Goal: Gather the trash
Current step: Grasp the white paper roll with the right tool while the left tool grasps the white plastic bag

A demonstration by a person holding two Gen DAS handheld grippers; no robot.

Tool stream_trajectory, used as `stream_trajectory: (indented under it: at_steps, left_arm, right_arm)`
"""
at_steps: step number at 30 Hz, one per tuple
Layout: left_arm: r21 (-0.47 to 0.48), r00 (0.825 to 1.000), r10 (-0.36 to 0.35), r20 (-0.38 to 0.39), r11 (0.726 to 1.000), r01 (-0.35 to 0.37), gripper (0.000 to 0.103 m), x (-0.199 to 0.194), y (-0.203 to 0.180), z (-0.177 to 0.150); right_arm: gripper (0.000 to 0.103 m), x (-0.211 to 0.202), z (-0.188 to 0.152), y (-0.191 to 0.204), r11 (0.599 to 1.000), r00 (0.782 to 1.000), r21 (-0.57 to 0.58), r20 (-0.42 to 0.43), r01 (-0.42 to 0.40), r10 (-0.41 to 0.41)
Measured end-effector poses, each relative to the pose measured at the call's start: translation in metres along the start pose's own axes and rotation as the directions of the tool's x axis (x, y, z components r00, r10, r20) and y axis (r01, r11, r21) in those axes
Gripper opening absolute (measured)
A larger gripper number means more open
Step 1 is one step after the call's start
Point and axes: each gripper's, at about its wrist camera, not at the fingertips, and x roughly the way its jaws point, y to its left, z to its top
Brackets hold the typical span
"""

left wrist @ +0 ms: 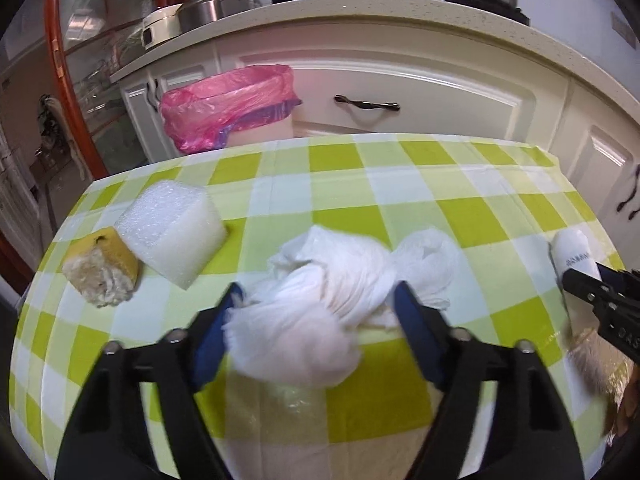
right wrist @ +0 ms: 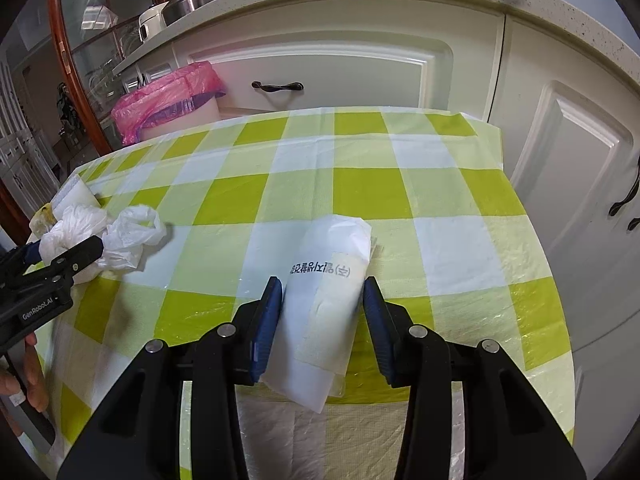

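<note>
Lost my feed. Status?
Left tongs open around crumpled plastic bag. Right tongs open around white packet. Pink-lined bin behind table, path unobstructed.

Two black handheld grippers with blue finger pads

The left gripper (left wrist: pixel 318 300) and the right gripper (right wrist: pixel 324 294) each had matte black angular arms, round silver screws at the joints, and flat blue pads (right wrist: pixel 266 326) lining the fingers. White "GenRobot.AI" lettering marked the left one's side, and bare skin of a hand (right wrist: pixel 34 376) showed beneath it.
</note>
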Motion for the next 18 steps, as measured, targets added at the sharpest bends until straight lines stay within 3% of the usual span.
stream_trajectory:
  at_steps: [2,5,12,18]
  left_arm:
    - [0.004,1.0,-0.014,0.005,1.0,0.014,0.051,-0.002,0.0,-0.003]
    - [-0.002,0.999,-0.041,0.009,0.999,0.041,0.044,-0.005,0.0,-0.006]
    - [-0.022,0.997,-0.049,0.061,0.998,0.051,0.041,-0.032,0.005,-0.019]
    - [-0.108,0.996,-0.025,0.086,0.994,0.034,0.041,-0.056,0.034,-0.034]
  right_arm:
    - [0.041,0.001,0.0,0.0,1.0,1.0,0.002,-0.004,-0.001,0.001]
    - [0.041,0.001,0.0,-0.001,1.0,1.0,0.004,-0.005,-0.004,0.004]
    - [0.038,0.0,0.0,-0.002,1.0,1.0,0.01,-0.002,-0.024,0.024]
    - [0.037,-0.002,0.0,0.003,1.0,1.0,-0.018,0.009,-0.01,0.01]
